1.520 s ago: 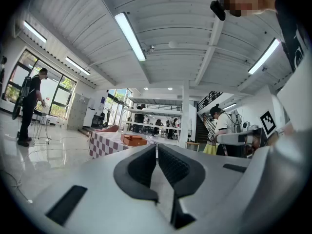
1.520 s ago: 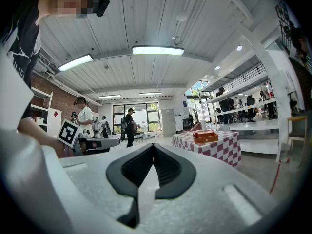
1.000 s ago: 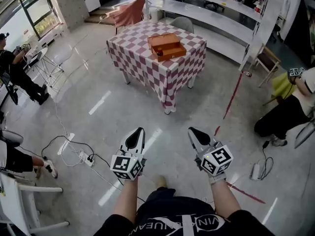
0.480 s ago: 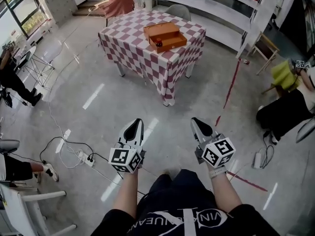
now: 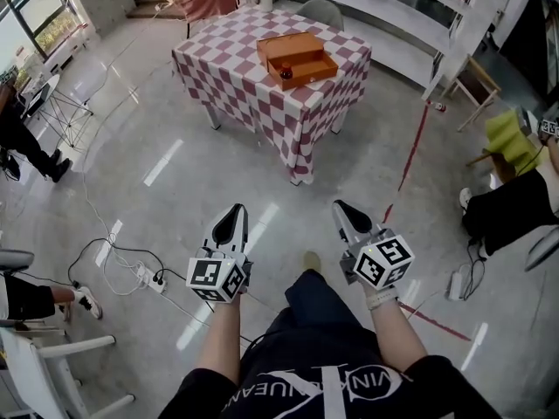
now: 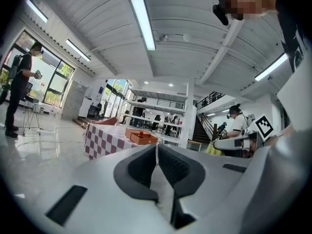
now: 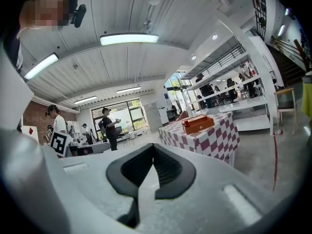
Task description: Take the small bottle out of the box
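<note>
Far ahead stands a table with a red-and-white checked cloth (image 5: 253,85). On it lies an open orange box (image 5: 297,58), and a small dark bottle with a red cap (image 5: 286,74) stands in the box's near part. My left gripper (image 5: 238,209) and right gripper (image 5: 339,206) are held low over the floor, well short of the table, both shut with nothing between the jaws. In the left gripper view the jaws meet at the left gripper (image 6: 156,149), with the box (image 6: 141,137) small beyond. In the right gripper view the right gripper (image 7: 153,148) is shut too, and the box (image 7: 199,124) shows far off.
A power strip and cables (image 5: 153,279) lie on the floor to my left. A red tape line (image 5: 410,164) runs along the floor at right, near a crouching person (image 5: 507,212). Another person (image 5: 22,142) stands far left. White shelves (image 5: 393,16) and a chair (image 5: 319,11) are behind the table.
The view has moved forward over the floor and the table sits a little higher and nearer in the picture. Both grippers have stayed shut, side by side in front of me.
</note>
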A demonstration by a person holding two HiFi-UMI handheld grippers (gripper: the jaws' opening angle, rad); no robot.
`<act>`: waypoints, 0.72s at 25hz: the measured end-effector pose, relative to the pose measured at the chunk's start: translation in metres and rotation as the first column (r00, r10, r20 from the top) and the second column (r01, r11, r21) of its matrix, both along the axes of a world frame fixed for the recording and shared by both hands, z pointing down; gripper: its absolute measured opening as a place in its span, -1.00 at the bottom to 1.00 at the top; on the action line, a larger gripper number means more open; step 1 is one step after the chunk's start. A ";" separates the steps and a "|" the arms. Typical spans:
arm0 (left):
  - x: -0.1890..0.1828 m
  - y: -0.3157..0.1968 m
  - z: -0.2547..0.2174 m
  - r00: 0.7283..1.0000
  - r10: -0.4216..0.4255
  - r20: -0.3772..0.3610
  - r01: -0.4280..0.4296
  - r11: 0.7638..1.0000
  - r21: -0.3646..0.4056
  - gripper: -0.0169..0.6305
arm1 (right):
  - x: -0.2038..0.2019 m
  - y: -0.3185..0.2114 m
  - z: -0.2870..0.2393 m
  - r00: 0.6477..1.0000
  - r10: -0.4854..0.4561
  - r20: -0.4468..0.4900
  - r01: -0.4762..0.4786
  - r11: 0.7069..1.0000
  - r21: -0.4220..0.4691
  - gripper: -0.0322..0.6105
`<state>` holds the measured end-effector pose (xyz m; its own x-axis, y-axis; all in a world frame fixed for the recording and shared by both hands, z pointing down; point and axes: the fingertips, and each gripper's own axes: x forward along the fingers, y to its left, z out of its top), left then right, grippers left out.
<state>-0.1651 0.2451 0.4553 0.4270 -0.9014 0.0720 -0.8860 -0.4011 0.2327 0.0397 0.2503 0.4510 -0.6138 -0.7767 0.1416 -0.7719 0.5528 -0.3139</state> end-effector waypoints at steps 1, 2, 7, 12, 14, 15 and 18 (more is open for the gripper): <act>-0.002 -0.006 0.001 1.000 -0.007 0.001 0.007 1.000 -0.002 -0.89 | -0.002 -0.007 0.001 1.000 -0.009 0.000 0.009 1.000 0.000 -0.88; -0.003 -0.012 0.001 1.000 -0.013 0.001 0.013 1.000 -0.004 -0.89 | -0.004 -0.015 0.001 1.000 -0.016 0.001 0.016 1.000 0.000 -0.88; -0.004 -0.046 -0.002 0.999 -0.039 0.002 0.039 0.999 -0.003 -0.89 | -0.007 -0.056 -0.006 0.999 -0.050 0.011 0.049 0.999 0.015 -0.88; 0.009 -0.083 -0.009 0.999 -0.037 0.010 0.037 0.999 0.015 -0.89 | -0.004 -0.096 -0.012 0.997 -0.073 0.000 0.073 0.996 0.042 -0.88; 0.013 -0.098 -0.012 0.999 -0.039 0.012 0.039 0.999 0.021 -0.89 | -0.002 -0.112 -0.014 0.997 -0.083 -0.001 0.083 0.995 0.048 -0.88; 0.014 -0.105 -0.013 0.999 -0.042 0.011 0.042 0.999 0.022 -0.89 | -0.001 -0.119 -0.015 0.996 -0.088 0.000 0.088 0.995 0.049 -0.88; 0.021 -0.125 -0.013 0.999 -0.045 0.013 0.045 0.999 0.018 -0.89 | 0.005 -0.139 -0.014 0.995 -0.099 -0.001 0.099 0.994 0.045 -0.88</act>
<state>-0.1445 0.1204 0.4425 0.3848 -0.9210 0.0615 -0.9063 -0.3644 0.2140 0.0444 0.1110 0.4366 -0.6879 -0.7180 0.1066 -0.7125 0.6398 -0.2881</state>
